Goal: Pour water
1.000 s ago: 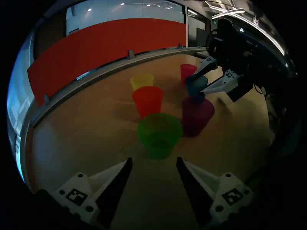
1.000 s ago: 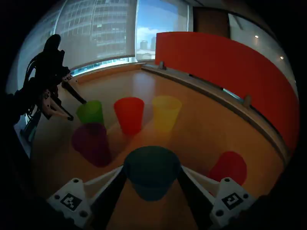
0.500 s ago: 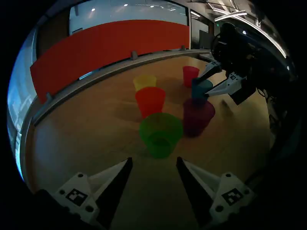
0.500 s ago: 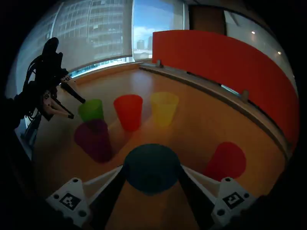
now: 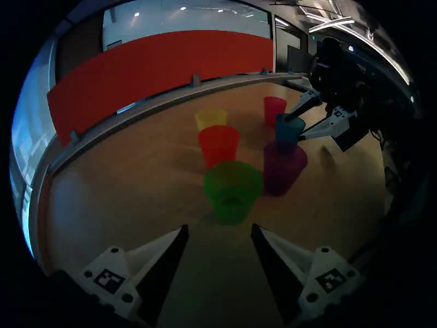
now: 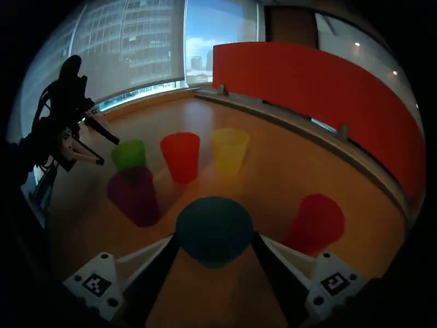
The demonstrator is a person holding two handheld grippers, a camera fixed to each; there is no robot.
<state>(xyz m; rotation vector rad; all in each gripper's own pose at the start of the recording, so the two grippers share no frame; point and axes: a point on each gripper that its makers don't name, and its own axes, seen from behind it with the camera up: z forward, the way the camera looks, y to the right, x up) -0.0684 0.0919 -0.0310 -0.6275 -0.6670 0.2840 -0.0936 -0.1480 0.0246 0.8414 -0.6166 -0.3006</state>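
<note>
Six cups (image 5: 232, 188) over one table (image 5: 136, 180): right tongs (image 6: 214, 236) clamp the dark, see-through teal cup (image 6: 213, 218), left tongs (image 5: 218, 226) gape wide.

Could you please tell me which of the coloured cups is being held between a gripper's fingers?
The teal plastic cup: alone of the six, it sits clamped between the fingers of the right gripper.

Pretty sure this is an office in a city block. The big window (image 6: 213, 38) at the far end looks out on glass high-rises and sky, with a see-through roller blind (image 6: 131, 49) over its left part. A red divider panel (image 5: 158, 65) stands along the far edge of a long wooden desk (image 5: 120, 180), and strip lights (image 5: 328, 22) run along the ceiling.
</note>
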